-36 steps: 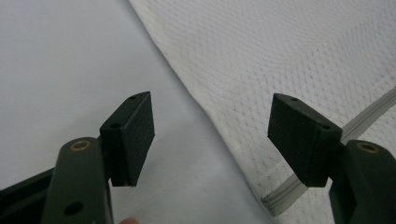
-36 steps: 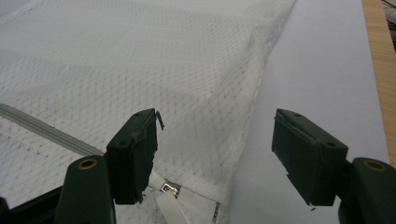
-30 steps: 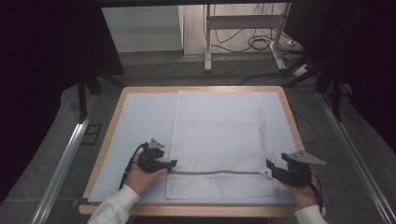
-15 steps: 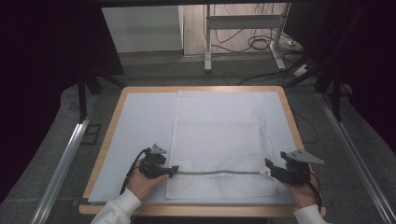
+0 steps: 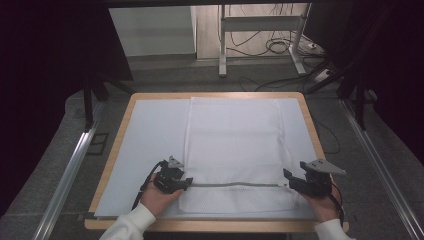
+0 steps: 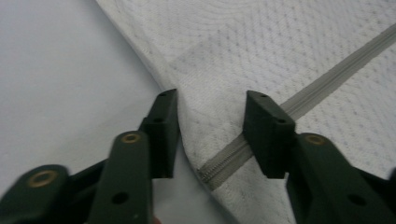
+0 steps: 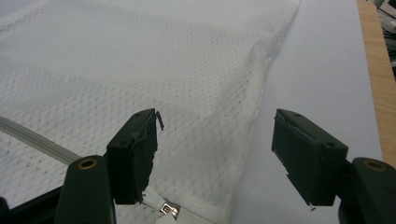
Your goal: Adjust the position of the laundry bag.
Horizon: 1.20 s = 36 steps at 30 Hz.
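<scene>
- The white mesh bag [image 5: 235, 150] lies flat on the pale sheet [image 5: 145, 145] that covers the wooden worktop [image 5: 311, 125]; the bag is the landmark for all that follows.
- Its grey zipper [image 5: 235, 184] runs across the bag near the person's edge.
- The left tongs [image 5: 186, 182] sit at the bag's near left edge. Their jaws have just been closing; in the left gripper view they straddle the bag's edge and the zipper's end [image 6: 219, 170] with a gap on each side, so the pads do not press yet.
- The right tongs [image 5: 288, 179] sit at the bag's near right edge, jaws wide apart over the edge, holding nothing; the metal zipper pull [image 7: 167, 208] lies just below one jaw.
- Nothing lies on the bag between the two tongs.
- Beyond the bag's far end, past the worktop, stand metal frame legs [image 5: 222, 45] and loose cables [image 5: 280, 47] on the floor.
- Rails [image 5: 70, 170] run along the floor on both sides of the worktop.
</scene>
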### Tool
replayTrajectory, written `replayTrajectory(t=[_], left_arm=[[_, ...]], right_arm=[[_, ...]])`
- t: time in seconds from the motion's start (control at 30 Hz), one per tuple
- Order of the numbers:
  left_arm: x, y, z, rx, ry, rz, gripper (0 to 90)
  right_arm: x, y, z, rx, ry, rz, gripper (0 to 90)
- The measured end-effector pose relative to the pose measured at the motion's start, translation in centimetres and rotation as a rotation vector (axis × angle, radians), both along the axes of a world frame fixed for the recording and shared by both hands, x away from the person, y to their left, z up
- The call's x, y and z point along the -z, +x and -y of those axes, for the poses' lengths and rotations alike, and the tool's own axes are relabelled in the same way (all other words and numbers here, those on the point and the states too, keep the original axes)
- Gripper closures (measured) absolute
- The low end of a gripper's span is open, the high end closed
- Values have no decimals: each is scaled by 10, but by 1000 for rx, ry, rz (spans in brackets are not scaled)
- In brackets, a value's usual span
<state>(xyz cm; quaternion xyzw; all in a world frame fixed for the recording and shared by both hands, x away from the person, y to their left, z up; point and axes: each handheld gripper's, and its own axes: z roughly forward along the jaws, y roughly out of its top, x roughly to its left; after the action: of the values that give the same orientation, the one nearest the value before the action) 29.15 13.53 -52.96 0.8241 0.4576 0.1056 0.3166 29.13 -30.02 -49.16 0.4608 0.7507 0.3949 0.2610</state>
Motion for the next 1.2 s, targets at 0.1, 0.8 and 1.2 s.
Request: replayTrajectory(t=[0.1, 0.8, 1.2], left_arm=[[0, 1, 1, 17, -6, 0, 691], [0, 6, -2, 50, -56, -3, 869], [-3, 5, -4, 53, -71, 8, 880]], right_arm=[[0, 5, 2, 6, 5, -32, 316], [16, 52, 9, -15, 44, -327, 664], [19, 55, 8, -12, 32, -353, 878]])
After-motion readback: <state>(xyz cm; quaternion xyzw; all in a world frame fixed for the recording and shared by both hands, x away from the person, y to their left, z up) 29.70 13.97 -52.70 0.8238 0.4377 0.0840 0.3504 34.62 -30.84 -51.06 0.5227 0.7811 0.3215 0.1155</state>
